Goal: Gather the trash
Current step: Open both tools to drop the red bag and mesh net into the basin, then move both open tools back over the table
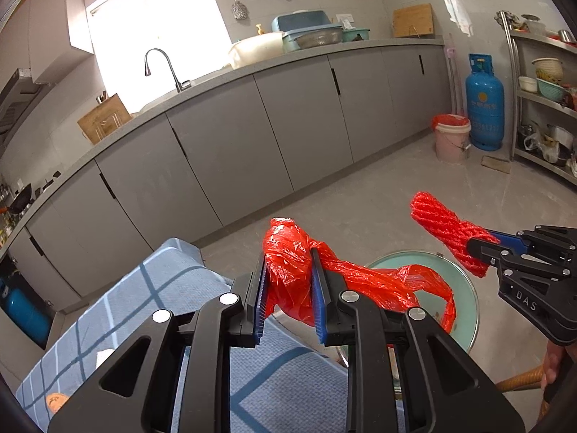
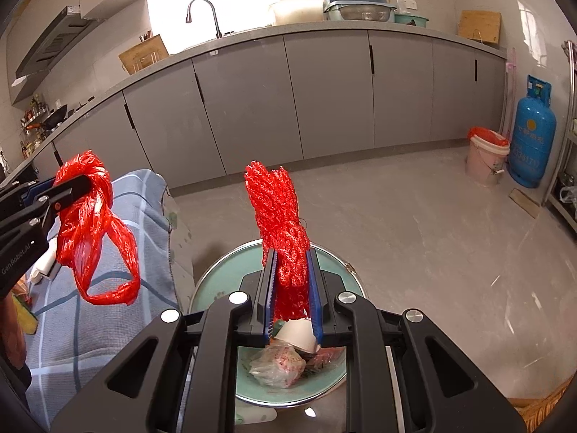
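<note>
Your left gripper (image 1: 288, 288) has its blue pads pressed on a crumpled red plastic bag (image 1: 288, 270); the bag bulges above the pads, and its twisted tail with a handle loop hangs off to the right over a pale green bin (image 1: 465, 288). In the right wrist view the same bag (image 2: 90, 223) dangles from that gripper (image 2: 61, 187) at the left edge, its loop hanging free above a blue checked cloth (image 2: 144, 216).

Your right gripper (image 2: 292, 288) is narrowed onto a bundle of red foam netting (image 2: 281, 216). The bundle stands up out of the pads, nearly upright, bound near its middle. From the left wrist view the netting (image 1: 443, 227) sticks out to the upper left of that gripper (image 1: 479, 249), which comes in from the right edge.

Below the right gripper sits the green bin (image 2: 223, 274), and in it you can see a white paper cup (image 2: 299, 335) on its side and a clear crumpled bag with red print (image 2: 277, 364). Both red items are held in the air, well apart from each other, the netting directly above the bin.

Further out lies a grey tiled floor (image 2: 396, 234), then a long run of grey cabinets (image 2: 324, 90) under a counter with a faucet (image 2: 202, 11). At the far right stand a pink bucket with a red liner (image 2: 487, 158) and, just beside it, a blue gas cylinder (image 2: 533, 133).
</note>
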A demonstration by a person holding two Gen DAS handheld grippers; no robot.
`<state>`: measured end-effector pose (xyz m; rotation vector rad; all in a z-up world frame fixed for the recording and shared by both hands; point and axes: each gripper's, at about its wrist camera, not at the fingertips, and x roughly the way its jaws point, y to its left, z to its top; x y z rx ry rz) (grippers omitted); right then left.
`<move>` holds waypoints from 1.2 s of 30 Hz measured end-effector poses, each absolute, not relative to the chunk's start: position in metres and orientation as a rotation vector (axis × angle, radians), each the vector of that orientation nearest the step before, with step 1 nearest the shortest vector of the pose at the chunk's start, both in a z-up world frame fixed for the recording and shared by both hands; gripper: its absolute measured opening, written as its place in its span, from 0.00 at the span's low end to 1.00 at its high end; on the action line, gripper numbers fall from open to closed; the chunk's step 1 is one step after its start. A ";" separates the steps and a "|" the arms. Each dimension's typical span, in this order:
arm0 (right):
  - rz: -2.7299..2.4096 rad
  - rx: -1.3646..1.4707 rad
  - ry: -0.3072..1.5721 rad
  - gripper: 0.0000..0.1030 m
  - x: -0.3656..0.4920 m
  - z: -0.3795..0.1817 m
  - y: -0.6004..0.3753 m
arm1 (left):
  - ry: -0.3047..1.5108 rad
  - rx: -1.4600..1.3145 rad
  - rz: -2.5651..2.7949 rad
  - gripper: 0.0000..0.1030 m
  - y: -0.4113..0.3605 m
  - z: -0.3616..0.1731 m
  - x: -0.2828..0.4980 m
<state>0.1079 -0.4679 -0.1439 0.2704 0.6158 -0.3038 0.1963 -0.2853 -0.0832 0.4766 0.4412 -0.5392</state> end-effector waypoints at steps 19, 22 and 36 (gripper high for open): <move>-0.353 0.328 0.629 0.55 0.113 -0.170 -0.485 | 0.464 0.506 -0.513 0.76 -0.295 -0.110 0.206; -0.350 0.328 0.632 0.55 0.113 -0.170 -0.483 | 0.464 0.510 -0.510 0.79 -0.293 -0.111 0.203; -0.338 0.315 0.631 0.66 0.105 -0.164 -0.463 | 0.477 0.497 -0.494 0.81 -0.280 -0.108 0.197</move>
